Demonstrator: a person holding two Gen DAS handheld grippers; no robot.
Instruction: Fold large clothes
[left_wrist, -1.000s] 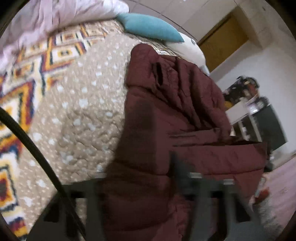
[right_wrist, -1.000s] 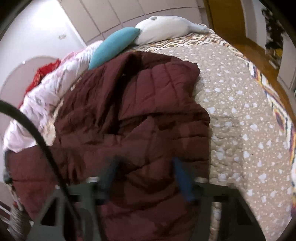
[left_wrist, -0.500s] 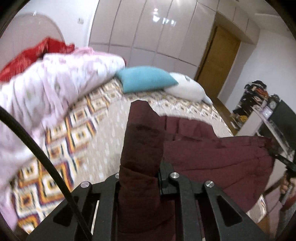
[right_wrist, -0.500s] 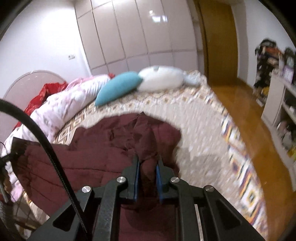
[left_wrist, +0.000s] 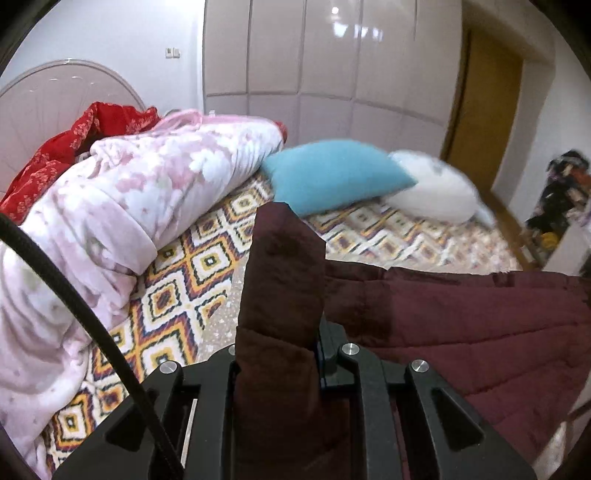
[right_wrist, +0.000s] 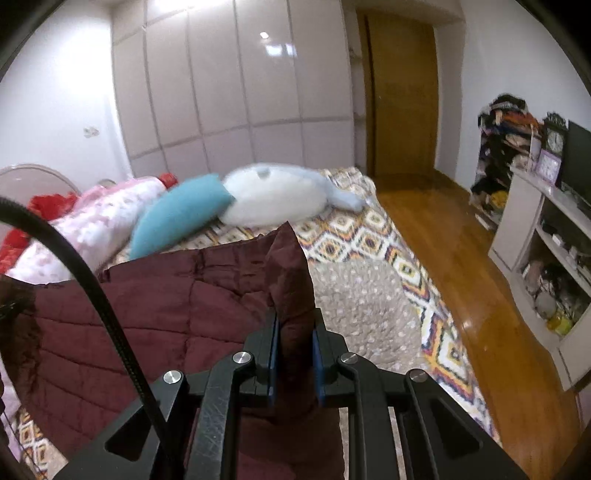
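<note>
Left claw (left_wrist: 280, 354): clamped tight on a bunched corner of the maroon quilted coat (left_wrist: 461, 325), which rises between its fingers.
Right claw (right_wrist: 295, 347): pinching the opposite corner.
Coat: stretched between both claws, above the bed (right_wrist: 362, 295).

lighting: dim indoor | glare: wardrobe doors (right_wrist: 236, 74) | blur: pillows | edges: fisheye vignette

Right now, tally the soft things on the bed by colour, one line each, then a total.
Maroon: 1, the quilted coat, held up by both grippers
Teal: 1, a pillow
White: 1, a pillow
Pink floral: 1, a comforter
Red: 1, a patterned cloth
Total: 5
</note>
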